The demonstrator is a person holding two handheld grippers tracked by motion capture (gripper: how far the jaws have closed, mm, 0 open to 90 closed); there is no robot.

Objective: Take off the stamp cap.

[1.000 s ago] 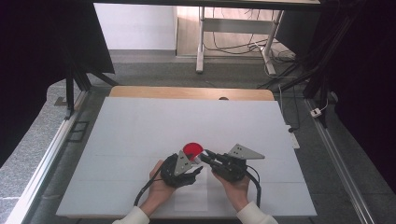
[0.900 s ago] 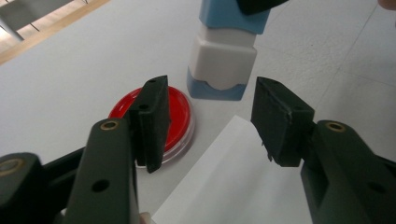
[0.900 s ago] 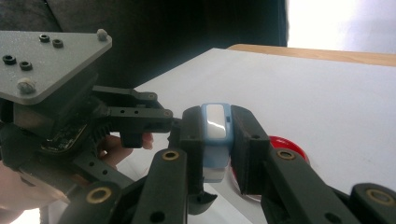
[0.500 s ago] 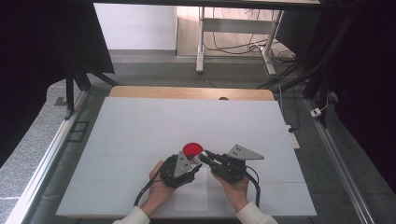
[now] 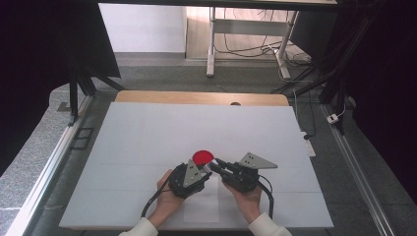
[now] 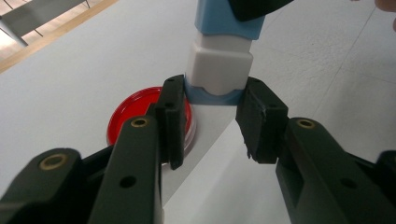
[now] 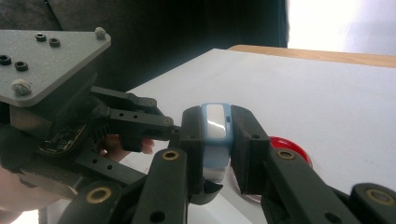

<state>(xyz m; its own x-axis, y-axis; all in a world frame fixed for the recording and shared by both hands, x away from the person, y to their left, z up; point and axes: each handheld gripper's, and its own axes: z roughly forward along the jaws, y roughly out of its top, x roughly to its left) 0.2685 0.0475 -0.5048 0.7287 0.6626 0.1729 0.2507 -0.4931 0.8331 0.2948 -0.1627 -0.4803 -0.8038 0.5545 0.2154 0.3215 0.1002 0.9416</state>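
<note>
Blue-and-white block (image 6: 219, 56): left gripper (image 6: 212, 119) jaws just closed on it; right gripper (image 7: 215, 140) clamps it.

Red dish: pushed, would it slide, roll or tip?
The red dish lies flat and shallow on the smooth white table, so it likely slides, not tips. Its glossy rim suggests hard, light plastic, probably slippery.

Even daylight is falling on the white surface (image 5: 147, 147) in the high view, with dark corners vignetting both sides. In the right gripper view a backlit window is blowing out the top right, leaving the jaws dim. Close jaws are blurring softly in the left gripper view; shadows are staying faint.
</note>
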